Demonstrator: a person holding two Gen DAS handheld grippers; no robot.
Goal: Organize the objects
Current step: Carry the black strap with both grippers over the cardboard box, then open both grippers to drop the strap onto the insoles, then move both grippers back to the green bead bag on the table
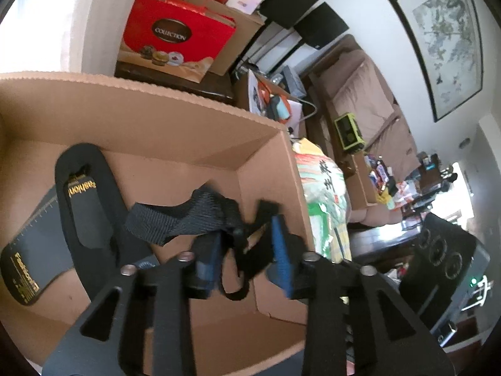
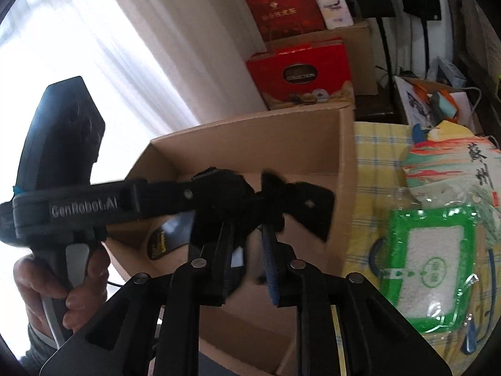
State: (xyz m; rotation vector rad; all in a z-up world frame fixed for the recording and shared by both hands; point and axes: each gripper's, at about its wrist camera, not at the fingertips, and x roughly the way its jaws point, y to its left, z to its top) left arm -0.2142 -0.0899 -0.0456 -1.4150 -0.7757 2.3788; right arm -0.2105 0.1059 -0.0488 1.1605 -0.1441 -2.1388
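An open cardboard box fills the left wrist view; a black slipper marked "Fashion" lies on its floor at the left. My left gripper hangs over the box with a black woven strap between its blue-padded fingers, jaws partly apart. In the right wrist view the same box sits ahead, the slipper partly seen inside. My right gripper is above the box, jaws slightly apart, with the left gripper's body and the black strap crossing just past its tips.
A rice bag in green-printed plastic lies on a yellow checked cloth right of the box. Red gift boxes and cartons stack behind it. A brown sofa with clutter stands to the right.
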